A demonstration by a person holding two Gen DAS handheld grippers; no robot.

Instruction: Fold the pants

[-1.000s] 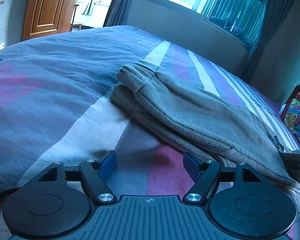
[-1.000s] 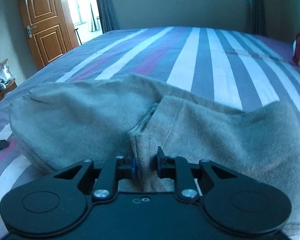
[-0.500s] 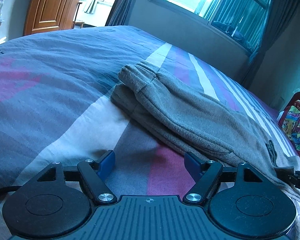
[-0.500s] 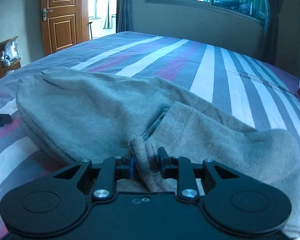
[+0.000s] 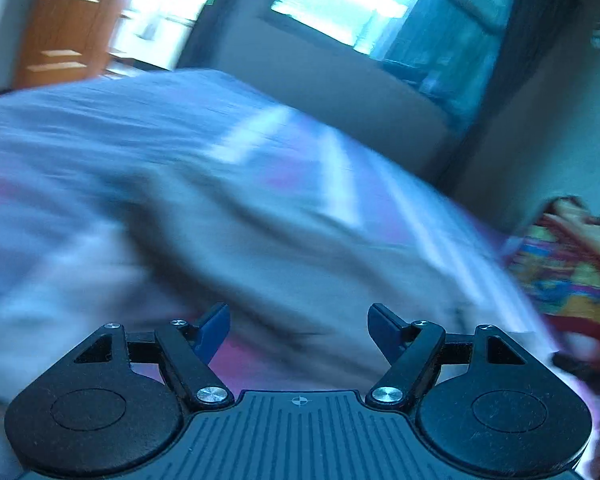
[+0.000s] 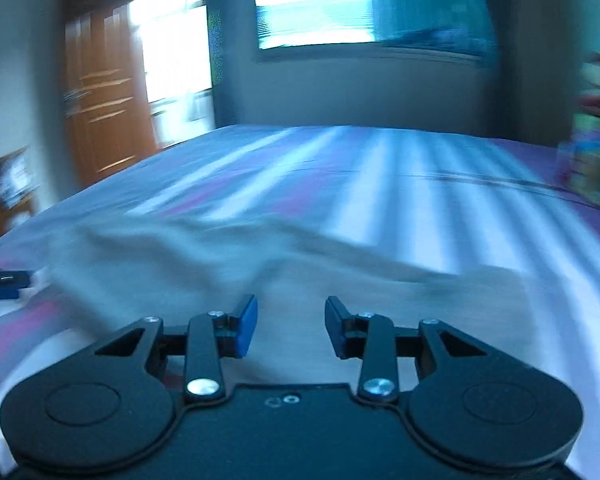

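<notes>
The grey pants lie folded on the striped bed; both views are blurred by motion. In the right wrist view my right gripper is open and empty, just above the near edge of the pants. In the left wrist view the pants stretch across the bed ahead of my left gripper, which is open and empty beside their near edge.
A wooden door stands at the left and a window behind the bed. A colourful bag sits at the bed's right side. The left gripper's tip shows at the left edge of the right wrist view.
My right gripper has opened and let go of the pants' fold. Both grippers are moving fast, and the views have tilted up and blurred.
</notes>
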